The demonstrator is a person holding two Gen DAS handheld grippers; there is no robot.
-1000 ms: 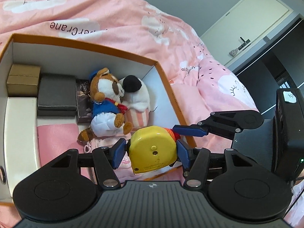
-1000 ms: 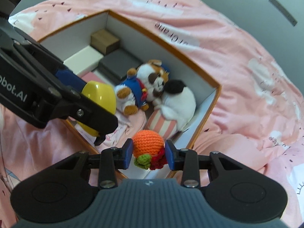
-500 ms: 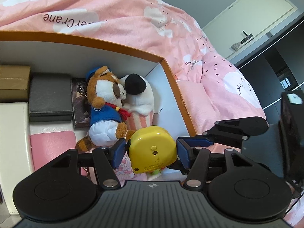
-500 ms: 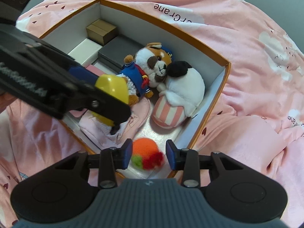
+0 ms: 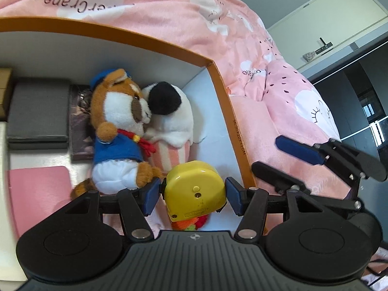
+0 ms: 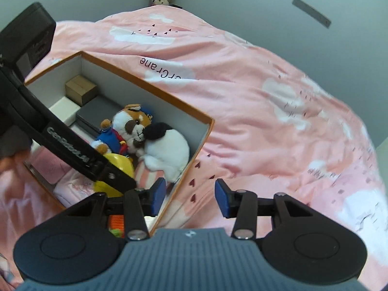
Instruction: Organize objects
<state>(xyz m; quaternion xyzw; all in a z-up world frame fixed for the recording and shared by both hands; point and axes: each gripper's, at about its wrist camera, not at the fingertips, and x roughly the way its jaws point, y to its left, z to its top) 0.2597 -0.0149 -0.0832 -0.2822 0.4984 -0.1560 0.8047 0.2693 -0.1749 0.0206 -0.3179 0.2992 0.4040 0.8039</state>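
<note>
Yellow toy (image 5: pixel 195 189) sits between the left gripper (image 5: pixel 192 195)'s pads, apparently barely clamped, above the crocheted orange toy (image 5: pixel 190 223) in the box (image 5: pixel 228 111). Released here, it would likely topple off that soft lump. Right gripper (image 6: pixel 190 197) gapes empty.

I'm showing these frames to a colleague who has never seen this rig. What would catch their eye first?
Probably the glossy yellow plastic toy between the left gripper's blue pads, low over the orange-rimmed cardboard box. Next, the brown-and-white plush dog in a blue outfit lying against the white plush cupcake with a black top in the box's corner. The right gripper hangs open, empty, over the pink cloud-print duvet.
</note>
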